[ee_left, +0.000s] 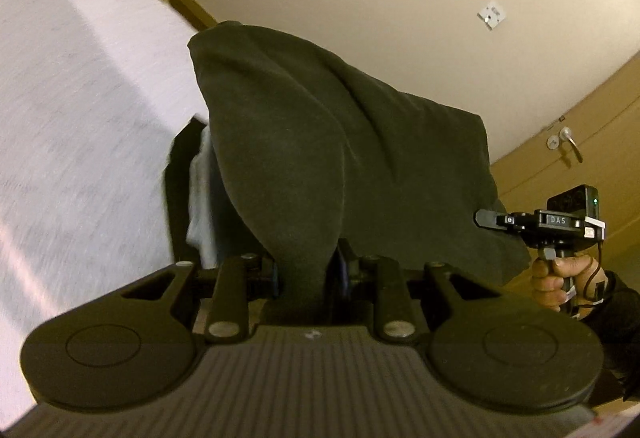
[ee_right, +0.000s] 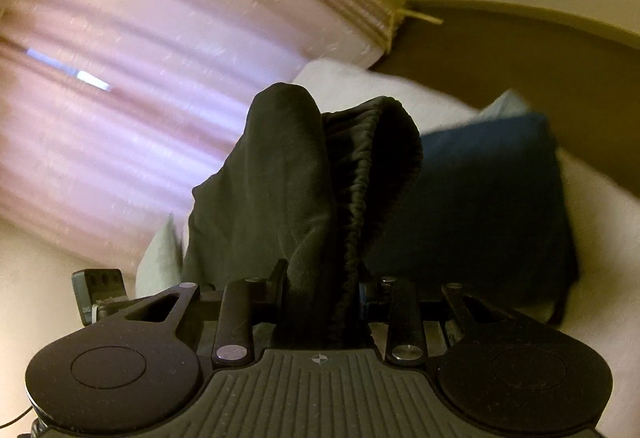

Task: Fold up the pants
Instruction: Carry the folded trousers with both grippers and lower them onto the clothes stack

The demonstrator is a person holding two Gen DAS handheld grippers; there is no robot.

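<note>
while both grippers grip cloth, the dark grey-green soft fabric pants hang lifted off the white textured bed cover, bunched betw. the two tools. going l to r in the left wrist view: bed cover fills the left side, a pale blue cloth shows at its near edge, half hidden behind the pants. left gripper has its jaws nearly closed, pinching a narrow gather of pants fabric. at far right the right gripper sits side-on in a person's hand, its tip touching the pants' edge; wooden door w/ lever handle behind.

right wrist view, l to r: blurred pink curtain, then the pants' gathered elastic waistband clamped in the part-closed jaws, then a dark blue folded cloth lying on the bed near its right edge.
</note>
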